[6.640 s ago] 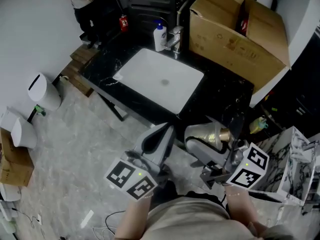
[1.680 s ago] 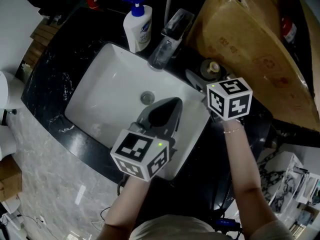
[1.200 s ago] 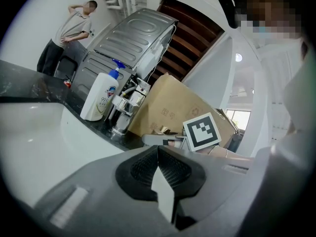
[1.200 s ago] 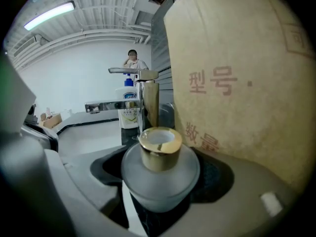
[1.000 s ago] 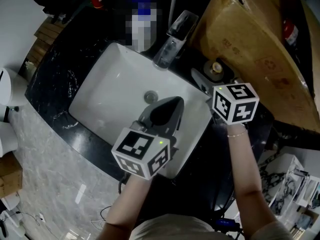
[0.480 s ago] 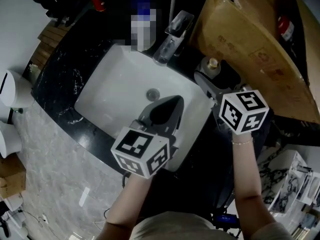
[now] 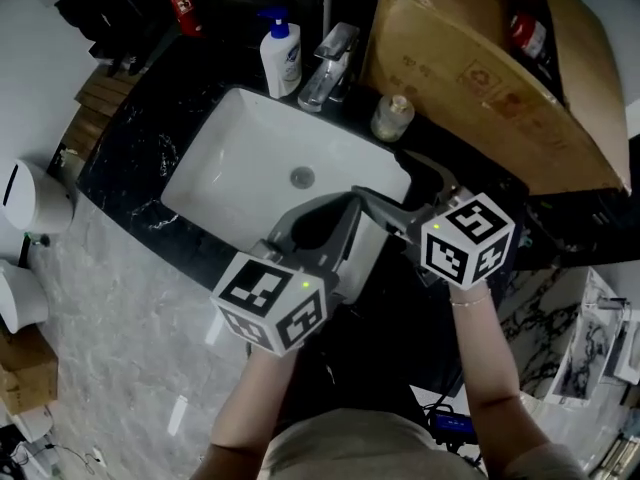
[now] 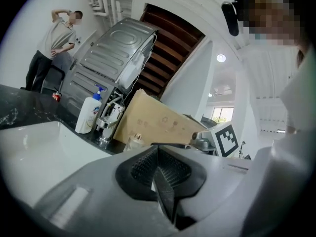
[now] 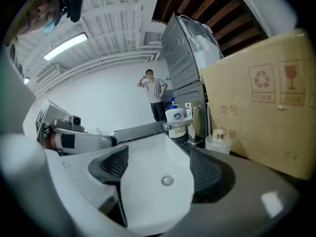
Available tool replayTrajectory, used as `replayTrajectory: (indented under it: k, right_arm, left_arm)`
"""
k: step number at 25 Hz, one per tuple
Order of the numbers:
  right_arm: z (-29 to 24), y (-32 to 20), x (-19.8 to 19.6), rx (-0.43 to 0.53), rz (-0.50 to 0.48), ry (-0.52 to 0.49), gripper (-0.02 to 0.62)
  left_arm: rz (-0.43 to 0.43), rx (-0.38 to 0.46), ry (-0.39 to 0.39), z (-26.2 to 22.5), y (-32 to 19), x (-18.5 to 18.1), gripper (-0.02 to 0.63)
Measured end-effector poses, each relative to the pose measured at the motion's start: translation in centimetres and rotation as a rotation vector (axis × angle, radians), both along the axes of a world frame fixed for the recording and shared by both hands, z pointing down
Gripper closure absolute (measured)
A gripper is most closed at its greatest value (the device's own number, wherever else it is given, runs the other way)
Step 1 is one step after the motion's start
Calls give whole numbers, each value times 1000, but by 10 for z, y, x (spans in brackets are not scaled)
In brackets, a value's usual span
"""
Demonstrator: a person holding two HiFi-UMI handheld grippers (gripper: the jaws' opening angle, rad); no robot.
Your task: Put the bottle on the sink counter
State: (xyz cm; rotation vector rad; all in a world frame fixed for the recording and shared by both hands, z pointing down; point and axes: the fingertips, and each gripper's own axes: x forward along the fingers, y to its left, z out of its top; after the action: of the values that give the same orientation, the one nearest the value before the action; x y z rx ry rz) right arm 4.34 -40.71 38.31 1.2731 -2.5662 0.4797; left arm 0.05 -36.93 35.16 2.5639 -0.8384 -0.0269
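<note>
The bottle (image 7: pixel 391 116), small, clear and gold-capped, stands upright on the black table (image 7: pixel 150 138) in the upper middle of the head view. It is between the tap (image 7: pixel 328 56) and the cardboard box (image 7: pixel 470 78), just beside the far right corner of the white sink (image 7: pixel 250 158). It touches neither tongs.

The right tongs (image 7: pixel 382 175) hang below the bottle in the frame, over the sink's right edge. Their jaws are spread and hold nothing, with only the basin showing between them in the right gripper view. There the bottle (image 9: pixel 218 141) sits to the right of the jaws.

The left tongs (image 7: pixel 335 213) lie lower and further left, over the sink's near edge. They are clenched on nothing and well apart from the bottle. A soap dispenser (image 7: pixel 281 53) stands left of the tap.
</note>
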Motion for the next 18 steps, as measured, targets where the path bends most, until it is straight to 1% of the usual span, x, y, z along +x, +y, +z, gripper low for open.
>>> replayTrajectory:
  k: [4, 7, 12, 15, 17, 18]
  right_arm:
    - [-24, 37, -9, 60, 24, 13, 204]
    - [-42, 64, -15, 91, 44, -14, 208]
    - [-70, 107, -22, 155, 75, -52, 215]
    - [-88, 131, -22, 212, 106, -75, 280]
    - [-100, 147, -23, 245, 124, -106, 385]
    - [-104, 155, -24, 260, 130, -121, 418]
  left_arm:
    - [9, 48, 17, -20, 31, -14, 598]
    - [3, 78, 28, -35, 53, -28, 598]
    - [-33, 134, 69, -62, 86, -55, 598]
    - [-39, 166, 72, -73, 104, -68, 598]
    - [-38, 181, 67, -78, 117, -74, 598]
    - [-35, 185, 63, -79, 123, -76, 598]
